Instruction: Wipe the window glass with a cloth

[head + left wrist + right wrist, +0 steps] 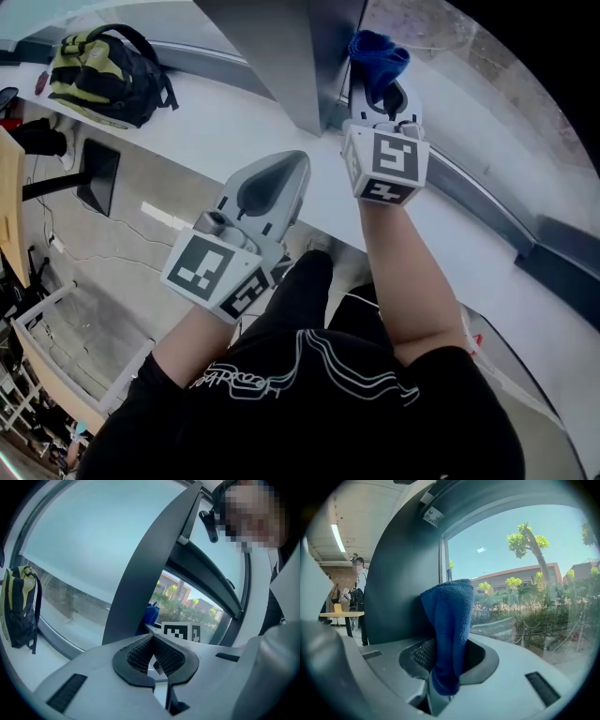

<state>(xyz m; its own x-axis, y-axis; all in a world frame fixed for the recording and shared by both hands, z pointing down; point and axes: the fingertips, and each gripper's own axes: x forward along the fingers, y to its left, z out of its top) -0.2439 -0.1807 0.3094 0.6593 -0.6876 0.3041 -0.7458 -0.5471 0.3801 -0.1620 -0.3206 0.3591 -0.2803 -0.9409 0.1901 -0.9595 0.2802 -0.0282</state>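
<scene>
A blue cloth (449, 634) is clamped in my right gripper (446, 654), its folded end sticking up past the jaws. In the head view the blue cloth (378, 56) and right gripper (382, 94) are raised beside the dark window post (291, 56), close to the window glass (487, 84). The glass (525, 588) fills the right half of the right gripper view. My left gripper (272, 183) hangs lower over the white sill (216, 122), jaws shut with nothing between them (154, 656). From the left gripper view the cloth (150, 616) shows behind the post.
A black and yellow backpack (98, 70) lies on the sill at the far left and also shows as the backpack (18, 606). A grey window frame rail (525, 234) runs along the glass base. A person (358, 597) stands by a table in the room behind.
</scene>
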